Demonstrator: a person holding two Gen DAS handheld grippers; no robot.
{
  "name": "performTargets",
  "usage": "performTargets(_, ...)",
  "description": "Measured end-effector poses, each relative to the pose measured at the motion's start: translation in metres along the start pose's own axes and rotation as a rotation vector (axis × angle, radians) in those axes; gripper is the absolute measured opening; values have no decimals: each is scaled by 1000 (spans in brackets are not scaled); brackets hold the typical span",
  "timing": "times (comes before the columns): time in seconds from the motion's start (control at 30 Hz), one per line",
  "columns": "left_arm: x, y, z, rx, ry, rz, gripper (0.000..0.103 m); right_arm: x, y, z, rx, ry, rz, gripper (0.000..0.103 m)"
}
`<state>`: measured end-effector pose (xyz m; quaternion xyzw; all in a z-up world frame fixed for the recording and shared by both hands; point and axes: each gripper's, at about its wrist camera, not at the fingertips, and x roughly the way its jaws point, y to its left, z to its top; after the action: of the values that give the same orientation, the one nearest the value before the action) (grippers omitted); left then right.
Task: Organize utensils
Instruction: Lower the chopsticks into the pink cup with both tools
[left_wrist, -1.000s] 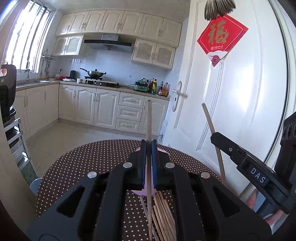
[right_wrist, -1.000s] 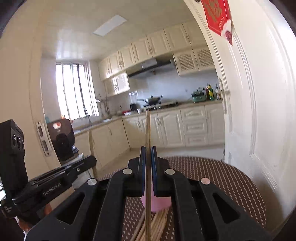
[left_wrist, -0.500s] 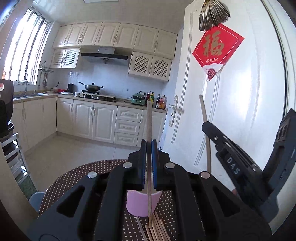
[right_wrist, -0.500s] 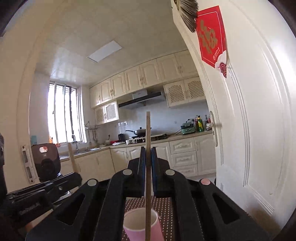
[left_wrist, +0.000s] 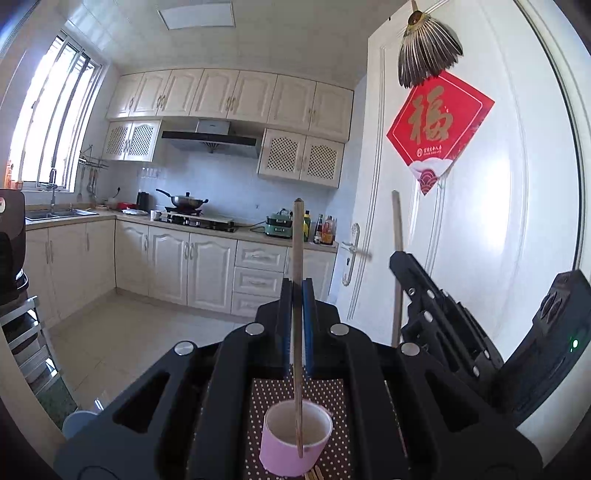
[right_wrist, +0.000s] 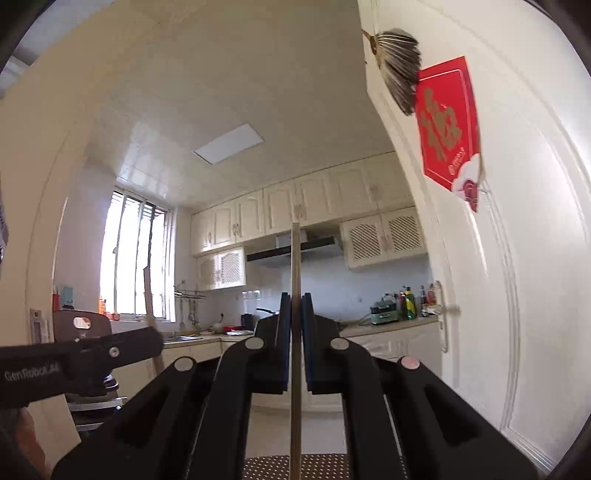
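Two chopsticks, one clamped upright per gripper: left gripper (left_wrist: 296, 295) above pink cup (left_wrist: 295, 437) on dotted table (left_wrist: 334, 391), right gripper (right_wrist: 295, 306) alongside. "GenRobot.AI" legible on left gripper's side.

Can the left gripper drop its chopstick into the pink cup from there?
Probably yes. The left gripper is shut on its chopstick, whose lower end hangs over the open pink cup. Nothing seems to block the way down.

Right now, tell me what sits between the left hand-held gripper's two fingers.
One chopstick, upright, clamped in the left hand-held gripper, its lower end over the pink cup. The left wrist view shows it.
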<state>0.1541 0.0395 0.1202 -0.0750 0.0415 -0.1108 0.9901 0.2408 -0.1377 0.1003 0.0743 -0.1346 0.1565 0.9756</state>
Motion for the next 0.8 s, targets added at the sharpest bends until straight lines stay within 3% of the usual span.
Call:
performTargets(0.27,23,12,10,-23,-10,18,6,27,-1,-8,2,-17,6,5)
performTargets(0.53,42,23,19,-62,-4,2,6,51,-18,-20,40,23,-12,5)
performTargets(0.8,56,11,12,-20,9,15,6,58,-20,-36,44,36,-20,5)
